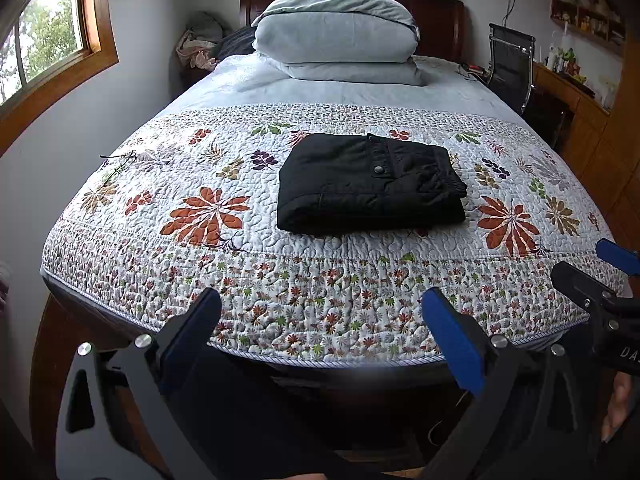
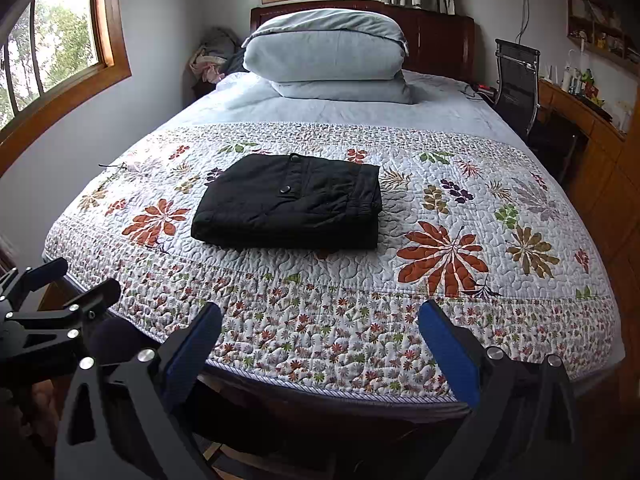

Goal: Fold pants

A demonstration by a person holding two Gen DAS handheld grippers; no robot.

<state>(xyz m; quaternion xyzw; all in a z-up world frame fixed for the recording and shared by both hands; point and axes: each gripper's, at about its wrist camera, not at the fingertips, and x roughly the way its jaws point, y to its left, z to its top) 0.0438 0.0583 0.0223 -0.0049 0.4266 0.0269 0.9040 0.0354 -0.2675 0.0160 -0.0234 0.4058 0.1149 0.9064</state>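
A pair of black pants (image 1: 370, 184) (image 2: 290, 202) lies folded into a thick rectangle on the floral quilt (image 1: 200, 248) (image 2: 460, 300), with a snap button showing on top. My left gripper (image 1: 322, 322) hovers open at the foot of the bed, well short of the pants, with nothing between its blue pads. My right gripper (image 2: 320, 330) is likewise open and empty, held back from the bed's front edge. The right gripper (image 1: 616, 272) also shows at the right side of the left wrist view; the left gripper (image 2: 60, 284) shows at the left side of the right wrist view.
Folded grey bedding (image 1: 336, 40) (image 2: 324, 56) is stacked at the headboard. A black chair (image 1: 510, 64) and a wooden desk (image 2: 580, 120) stand to the right of the bed. Windows (image 1: 48, 48) line the left wall. Clothes (image 2: 212, 60) are heaped in the far left corner.
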